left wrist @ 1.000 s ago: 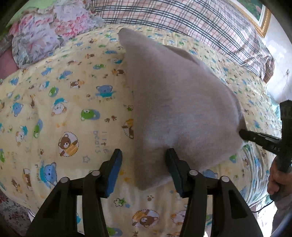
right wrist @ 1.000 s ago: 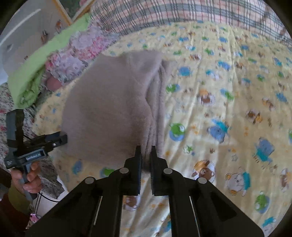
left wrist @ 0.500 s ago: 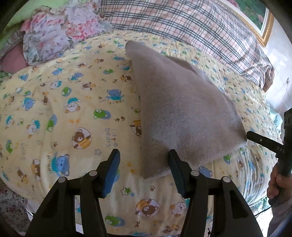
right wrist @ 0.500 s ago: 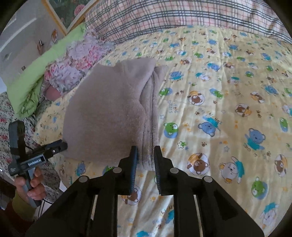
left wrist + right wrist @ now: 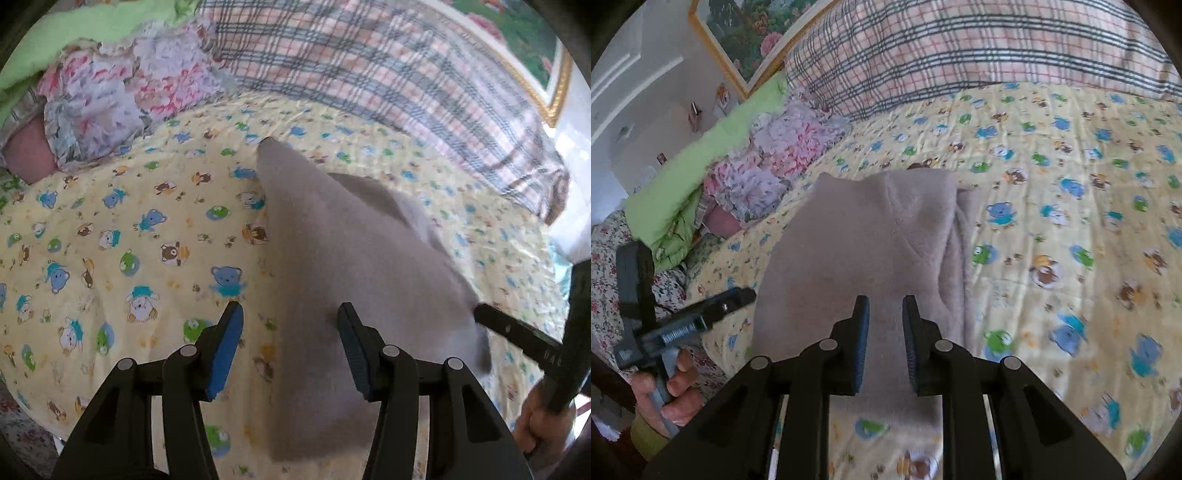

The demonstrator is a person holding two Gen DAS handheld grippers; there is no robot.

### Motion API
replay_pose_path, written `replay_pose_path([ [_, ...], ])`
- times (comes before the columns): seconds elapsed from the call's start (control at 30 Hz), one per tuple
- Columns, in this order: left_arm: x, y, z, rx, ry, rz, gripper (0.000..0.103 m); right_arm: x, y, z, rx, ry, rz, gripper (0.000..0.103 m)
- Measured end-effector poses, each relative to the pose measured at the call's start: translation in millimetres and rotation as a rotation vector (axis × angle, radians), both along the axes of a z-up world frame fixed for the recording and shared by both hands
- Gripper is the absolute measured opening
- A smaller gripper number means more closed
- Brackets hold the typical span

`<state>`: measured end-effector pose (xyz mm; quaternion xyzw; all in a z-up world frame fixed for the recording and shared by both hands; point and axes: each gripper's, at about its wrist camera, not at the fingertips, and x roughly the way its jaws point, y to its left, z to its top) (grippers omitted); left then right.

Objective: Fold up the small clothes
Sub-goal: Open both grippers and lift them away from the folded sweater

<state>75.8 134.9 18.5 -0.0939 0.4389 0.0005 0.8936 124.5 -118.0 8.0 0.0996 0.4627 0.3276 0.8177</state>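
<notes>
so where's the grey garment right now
The grey garment lies folded on the yellow bear-print quilt near its front edge, just ahead of both grippers, with the plaid pillow beyond it.

A folded fleece garment [image 5: 857,254] lies flat on the bear-print quilt [image 5: 1052,206] that covers the bed. Behind the quilt, at the head of the bed, rests a plaid pillow [image 5: 960,48]; a floral bundle [image 5: 768,166] sits beside it at the quilt's far corner. A framed picture [image 5: 746,33] hangs on the wall behind. The left gripper [image 5: 290,347] and right gripper [image 5: 884,339] both hover over the garment's near edge.
</notes>
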Motion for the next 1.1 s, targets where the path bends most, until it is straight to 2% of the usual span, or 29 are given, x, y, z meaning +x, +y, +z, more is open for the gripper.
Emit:
replay_pose_path([
  [0.1,12,-1,-16,0.006,0.043,-0.019,0.057,8,8,-20,-0.070,0.044,-0.010,0.016],
  [0.17,14,-3,-21,0.012,0.052,-0.034,0.058,12,6,-35,-0.079,0.073,-0.014,0.012],
  [0.23,14,-5,-22,0.060,0.052,-0.034,0.063,14,2,-41,-0.066,0.078,-0.023,0.010],
  [0.37,3,-7,-8,0.091,0.019,-0.031,0.062,11,-5,-32,-0.016,0.087,-0.028,0.014],
  [0.5,-21,-13,2,0.107,-0.011,-0.041,0.060,-3,-16,-16,0.009,0.060,-0.033,0.015],
  [0.57,-36,-17,5,0.118,-0.030,-0.043,0.062,-10,-21,-9,0.028,0.051,-0.025,0.022],
  [0.63,-53,-16,6,0.096,-0.043,-0.035,0.064,-21,-28,-3,0.032,0.039,-0.021,0.043],
  [0.67,-59,-16,6,0.084,-0.050,-0.030,0.067,-24,-30,-1,0.035,0.033,-0.019,0.047],
  [0.83,-90,-12,3,0.070,-0.049,0.007,0.077,-49,-38,10,0.023,-0.013,0.006,0.048],
  [0.9,-102,-11,0,0.080,-0.051,0.017,0.081,-63,-42,11,0.017,-0.027,0.015,0.051],
  [1.1,-130,-16,-23,0.101,-0.003,-0.025,0.082,-106,-51,5,-0.050,-0.092,0.031,0.076],
])
